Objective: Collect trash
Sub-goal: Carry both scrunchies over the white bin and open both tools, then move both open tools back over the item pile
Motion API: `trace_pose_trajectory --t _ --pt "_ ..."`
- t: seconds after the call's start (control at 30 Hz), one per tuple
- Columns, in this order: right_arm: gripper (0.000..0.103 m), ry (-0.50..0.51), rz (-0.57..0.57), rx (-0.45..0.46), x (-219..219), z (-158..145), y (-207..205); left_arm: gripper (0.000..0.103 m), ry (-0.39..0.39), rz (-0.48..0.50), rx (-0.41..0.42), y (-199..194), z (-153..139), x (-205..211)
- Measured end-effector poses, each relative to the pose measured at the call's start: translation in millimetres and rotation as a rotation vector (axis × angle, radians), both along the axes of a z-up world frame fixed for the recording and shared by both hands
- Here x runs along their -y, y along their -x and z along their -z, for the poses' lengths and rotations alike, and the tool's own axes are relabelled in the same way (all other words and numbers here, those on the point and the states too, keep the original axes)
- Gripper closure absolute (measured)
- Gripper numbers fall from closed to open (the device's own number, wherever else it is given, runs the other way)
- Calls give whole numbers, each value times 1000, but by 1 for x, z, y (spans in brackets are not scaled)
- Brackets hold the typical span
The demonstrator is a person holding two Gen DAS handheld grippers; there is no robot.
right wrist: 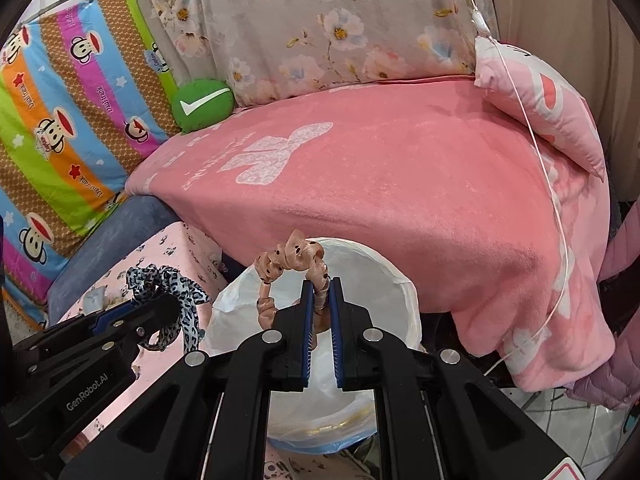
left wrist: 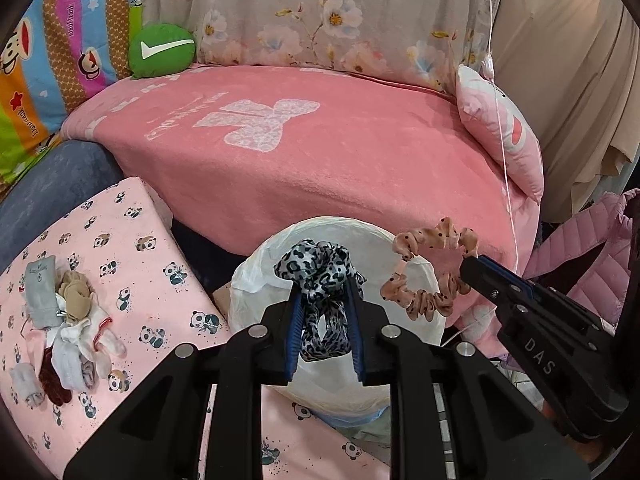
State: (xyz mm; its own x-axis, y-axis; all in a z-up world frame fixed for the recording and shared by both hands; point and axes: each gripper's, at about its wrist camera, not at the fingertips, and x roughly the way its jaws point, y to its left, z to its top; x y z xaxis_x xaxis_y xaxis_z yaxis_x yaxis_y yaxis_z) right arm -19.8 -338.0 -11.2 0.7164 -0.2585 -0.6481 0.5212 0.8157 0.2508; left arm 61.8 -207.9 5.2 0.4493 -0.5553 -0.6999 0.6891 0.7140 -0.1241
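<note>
Left wrist view: over the white-lined bin (left wrist: 280, 264), the left gripper (left wrist: 326, 300) pinches a leopard scrunchie (left wrist: 320, 276); beside it, the right gripper (left wrist: 470, 266) is pressed on a beige dotted scrunchie (left wrist: 428, 300).

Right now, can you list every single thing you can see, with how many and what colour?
leopard-print fabric scrunchie: one, grey-black, in left jaws above the bin
dotted satin scrunchie: one, peach, in right jaws above the bin
plastic-lined round bin: one, white, below both grippers
fleece blanket: one, pink, behind the bin
round cushion: one, green, far left
pile of small clothes: one, mixed, on panda-print sheet
left gripper: black, blue pads
right gripper: black, shut
</note>
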Motion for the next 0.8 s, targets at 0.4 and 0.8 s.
trace_pose_trajectory --t 0.4,0.8 --pt "74 20 -11 -26 -16 3 -8 24 -32 -147 23 -10 2 -30" --pt "63 48 -106 -13 -72 -11 -11 24 -47 -290 42 -6 -2 -85"
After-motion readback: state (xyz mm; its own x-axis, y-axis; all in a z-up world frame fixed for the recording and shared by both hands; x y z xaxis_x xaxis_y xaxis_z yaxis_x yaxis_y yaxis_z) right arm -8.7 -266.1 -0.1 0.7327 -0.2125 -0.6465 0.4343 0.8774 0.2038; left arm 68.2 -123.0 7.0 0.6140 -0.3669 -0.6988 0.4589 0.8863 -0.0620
